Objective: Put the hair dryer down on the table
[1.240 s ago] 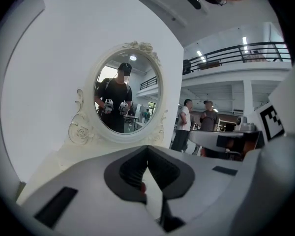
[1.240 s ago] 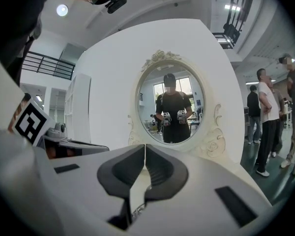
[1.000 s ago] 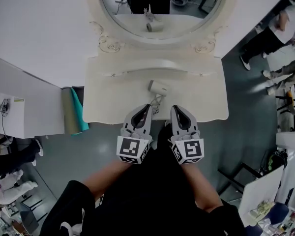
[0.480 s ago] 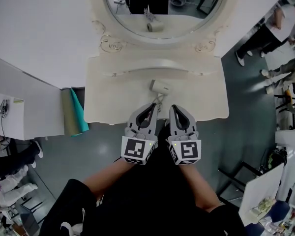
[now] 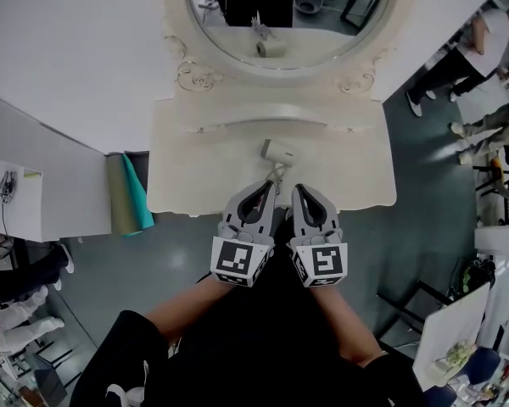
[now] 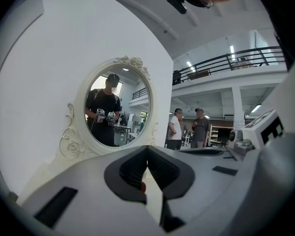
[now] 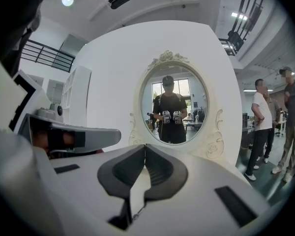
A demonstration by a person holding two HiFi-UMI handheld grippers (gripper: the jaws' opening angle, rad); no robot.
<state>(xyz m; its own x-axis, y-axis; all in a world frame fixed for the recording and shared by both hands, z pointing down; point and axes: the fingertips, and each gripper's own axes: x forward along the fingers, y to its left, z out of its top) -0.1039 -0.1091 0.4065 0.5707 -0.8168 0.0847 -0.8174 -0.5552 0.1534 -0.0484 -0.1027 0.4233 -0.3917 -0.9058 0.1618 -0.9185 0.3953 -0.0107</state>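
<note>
Dryer (image 5: 276,150) lies on the table (image 5: 187,168), both claws closed.
Left claw (image 5: 269,186) and right claw (image 5: 296,190) sit side by side at the table's front edge, just short of the dryer, jaws together; a cord seems to trail toward the left claw.

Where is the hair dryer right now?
In the head view, the hair dryer lies on the white dressing table near its middle, below the oval mirror, just beyond the left gripper and right gripper.
</note>
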